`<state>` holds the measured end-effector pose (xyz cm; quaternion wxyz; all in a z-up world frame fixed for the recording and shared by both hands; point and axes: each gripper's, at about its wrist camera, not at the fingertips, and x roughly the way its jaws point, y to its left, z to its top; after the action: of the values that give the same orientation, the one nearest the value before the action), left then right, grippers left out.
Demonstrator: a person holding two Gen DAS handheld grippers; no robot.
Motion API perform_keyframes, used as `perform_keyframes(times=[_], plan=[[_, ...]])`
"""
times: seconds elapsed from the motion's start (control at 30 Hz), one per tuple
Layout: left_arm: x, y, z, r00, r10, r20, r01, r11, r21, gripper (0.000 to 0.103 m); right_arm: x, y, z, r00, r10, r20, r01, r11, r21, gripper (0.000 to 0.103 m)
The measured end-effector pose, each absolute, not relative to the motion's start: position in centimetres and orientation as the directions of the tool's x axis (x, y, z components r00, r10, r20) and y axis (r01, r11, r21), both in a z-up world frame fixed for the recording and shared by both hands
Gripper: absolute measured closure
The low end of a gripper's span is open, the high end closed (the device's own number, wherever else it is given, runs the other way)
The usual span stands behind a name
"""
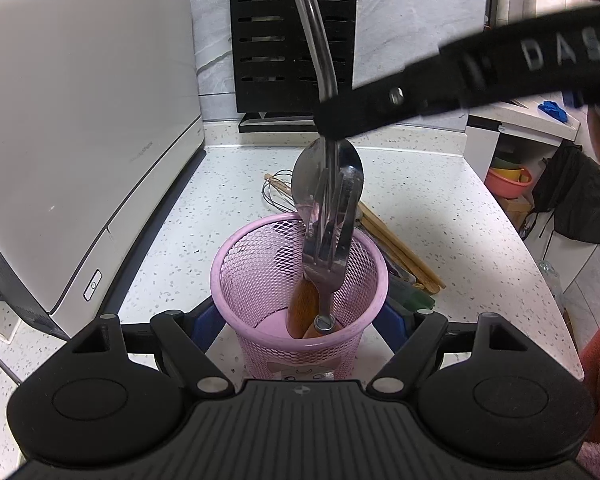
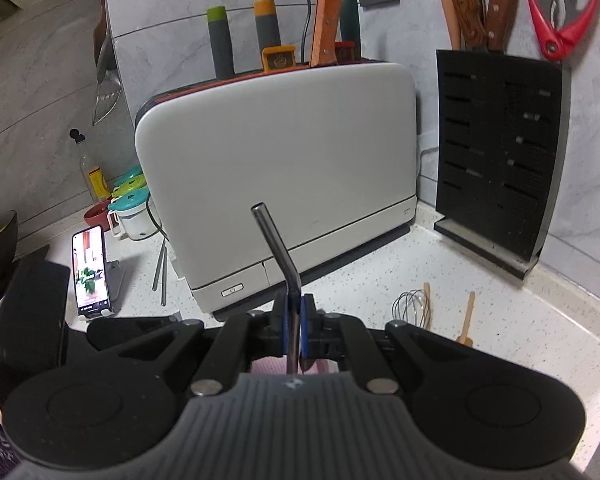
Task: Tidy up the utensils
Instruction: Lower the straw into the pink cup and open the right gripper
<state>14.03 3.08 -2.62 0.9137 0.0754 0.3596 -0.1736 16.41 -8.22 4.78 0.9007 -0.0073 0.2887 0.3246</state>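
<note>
A pink mesh utensil cup [image 1: 260,252] stands on the speckled counter between the blue pads of my left gripper [image 1: 298,322], which is shut on its sides. Inside it are a fork [image 1: 324,276] and a wooden-handled utensil [image 1: 305,304]. My right gripper [image 2: 294,322] is shut on the handle of a metal spoon [image 1: 328,176], held bowl-down just above the cup's far rim. The spoon's handle [image 2: 274,248] sticks up in the right wrist view. The right gripper's black arm [image 1: 440,88] crosses the left wrist view from the right.
A large white appliance [image 1: 80,120] stands at the left. A black knife block [image 2: 500,160] stands at the back wall. A whisk [image 2: 412,306] and wooden utensils [image 1: 396,248] lie on the counter behind the cup. A phone [image 2: 92,272] stands at the left. The counter edge runs on the right.
</note>
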Motion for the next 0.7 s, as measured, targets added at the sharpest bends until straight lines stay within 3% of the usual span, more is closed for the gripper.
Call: perform_keyframes(times=[0.7], plan=[[14.5, 3.3, -2.7, 0.698, -0.218, -0.682, 0.308, 0.951, 0.012, 0.012, 17.1, -7.7, 1.9, 0.578, 0.556, -0.597, -0.592, 0.789, 0.162, 0.100]])
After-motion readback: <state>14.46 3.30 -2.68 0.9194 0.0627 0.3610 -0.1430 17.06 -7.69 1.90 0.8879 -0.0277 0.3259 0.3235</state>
